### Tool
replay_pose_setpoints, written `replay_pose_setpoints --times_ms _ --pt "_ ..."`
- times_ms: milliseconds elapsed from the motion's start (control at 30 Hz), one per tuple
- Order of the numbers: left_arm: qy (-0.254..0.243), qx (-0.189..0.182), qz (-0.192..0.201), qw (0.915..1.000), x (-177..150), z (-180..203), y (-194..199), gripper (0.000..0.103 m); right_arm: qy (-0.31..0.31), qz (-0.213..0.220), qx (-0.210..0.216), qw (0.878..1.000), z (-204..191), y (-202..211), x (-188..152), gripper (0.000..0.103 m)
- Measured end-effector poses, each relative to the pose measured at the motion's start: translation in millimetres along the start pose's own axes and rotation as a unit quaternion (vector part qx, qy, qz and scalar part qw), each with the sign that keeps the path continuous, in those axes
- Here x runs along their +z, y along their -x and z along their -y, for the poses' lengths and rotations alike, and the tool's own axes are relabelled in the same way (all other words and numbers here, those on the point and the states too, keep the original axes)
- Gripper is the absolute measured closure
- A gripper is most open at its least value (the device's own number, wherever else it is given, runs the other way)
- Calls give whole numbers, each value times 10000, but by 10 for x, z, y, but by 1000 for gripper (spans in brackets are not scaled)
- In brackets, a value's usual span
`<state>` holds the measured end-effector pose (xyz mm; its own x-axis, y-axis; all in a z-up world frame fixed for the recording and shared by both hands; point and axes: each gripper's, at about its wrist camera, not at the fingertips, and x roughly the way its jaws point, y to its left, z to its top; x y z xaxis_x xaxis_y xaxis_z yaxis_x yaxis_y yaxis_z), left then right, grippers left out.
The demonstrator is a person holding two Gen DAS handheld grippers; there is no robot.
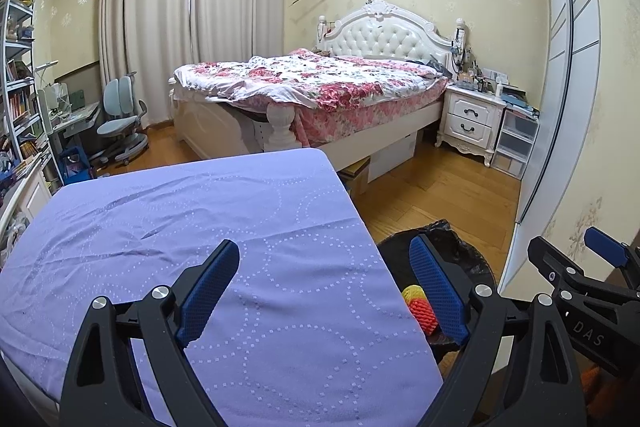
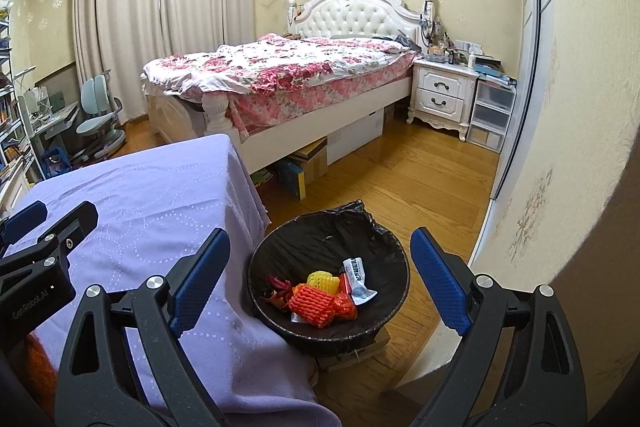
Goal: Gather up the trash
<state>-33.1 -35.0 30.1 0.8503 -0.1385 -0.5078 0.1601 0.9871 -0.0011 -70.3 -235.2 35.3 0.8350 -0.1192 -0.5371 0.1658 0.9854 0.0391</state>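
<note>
A round bin (image 2: 394, 273) lined with a black bag stands on the wood floor beside the table. Inside lie an orange foam net (image 2: 312, 307), a yellow foam net (image 2: 322, 281), a white wrapper (image 2: 356, 277) and red scraps (image 2: 278, 287). My right gripper (image 2: 320, 281) hangs open above the bin with nothing between its fingers. My left gripper (image 1: 326, 291) stands open over the table's right edge, empty; past it the bin (image 1: 476, 263) and the foam nets (image 1: 420, 307) show. The lilac tablecloth (image 1: 180, 227) has nothing lying on it.
A bed (image 2: 304, 79) with a floral cover fills the far side. A white nightstand (image 2: 442, 95) and plastic drawers (image 2: 490, 115) stand at its right. Boxes (image 2: 308, 163) sit under the bed. A desk chair (image 2: 96, 115) and shelves (image 1: 20, 99) are far left. A wall (image 2: 560, 147) runs close on the right.
</note>
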Motion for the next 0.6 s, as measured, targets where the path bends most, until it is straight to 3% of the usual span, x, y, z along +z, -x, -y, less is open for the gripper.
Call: replay_pose_setpoints --times_ms 600 --pt "9 -6 -24 10000 -19 -11 -6 16 8 -3 -1 10000 -5 1 2 13"
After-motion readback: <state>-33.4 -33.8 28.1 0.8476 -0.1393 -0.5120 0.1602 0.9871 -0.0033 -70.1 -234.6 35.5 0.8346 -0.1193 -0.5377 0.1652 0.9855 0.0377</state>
